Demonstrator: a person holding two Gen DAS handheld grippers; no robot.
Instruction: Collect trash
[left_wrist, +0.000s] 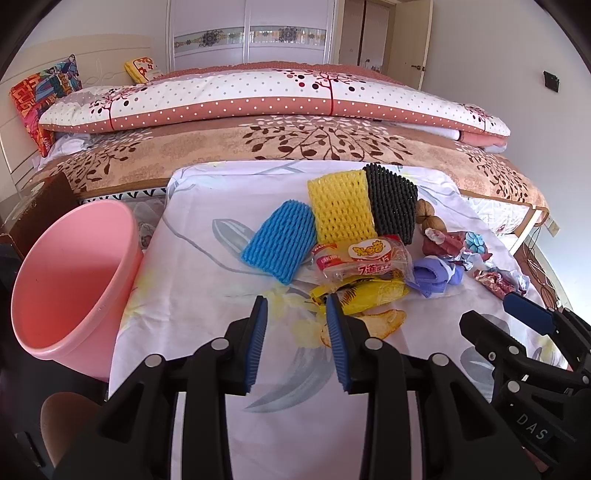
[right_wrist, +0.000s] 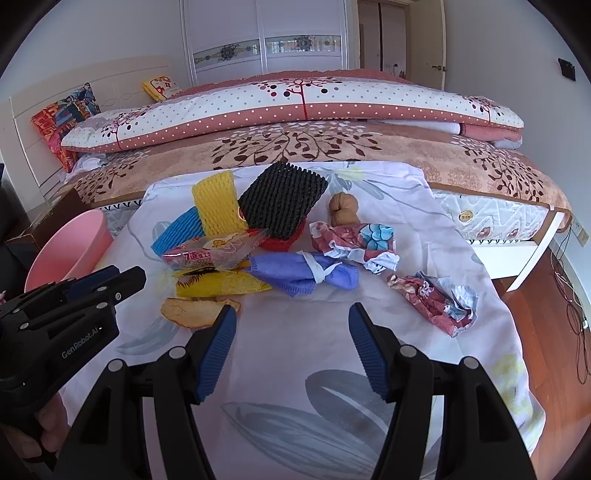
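Observation:
Trash lies on a floral cloth-covered table (left_wrist: 207, 295): blue foam net (left_wrist: 279, 242), yellow foam net (left_wrist: 341, 210), black foam net (left_wrist: 393, 201), a clear snack wrapper (left_wrist: 364, 258), a yellow wrapper (left_wrist: 369, 293), an orange peel (right_wrist: 195, 312), a purple cloth bundle (right_wrist: 306, 273), walnuts (right_wrist: 343, 208) and crumpled red papers (right_wrist: 436, 301). A pink bin (left_wrist: 70, 280) stands left of the table. My left gripper (left_wrist: 297, 314) is open and empty, just before the yellow wrapper. My right gripper (right_wrist: 291, 321) is open and empty, short of the purple bundle.
A bed with patterned quilts (left_wrist: 277, 99) runs behind the table. A wardrobe (left_wrist: 247, 33) stands at the back. A dark wooden cabinet (left_wrist: 40, 206) sits behind the bin. Cables (right_wrist: 569, 288) lie on the wood floor at right.

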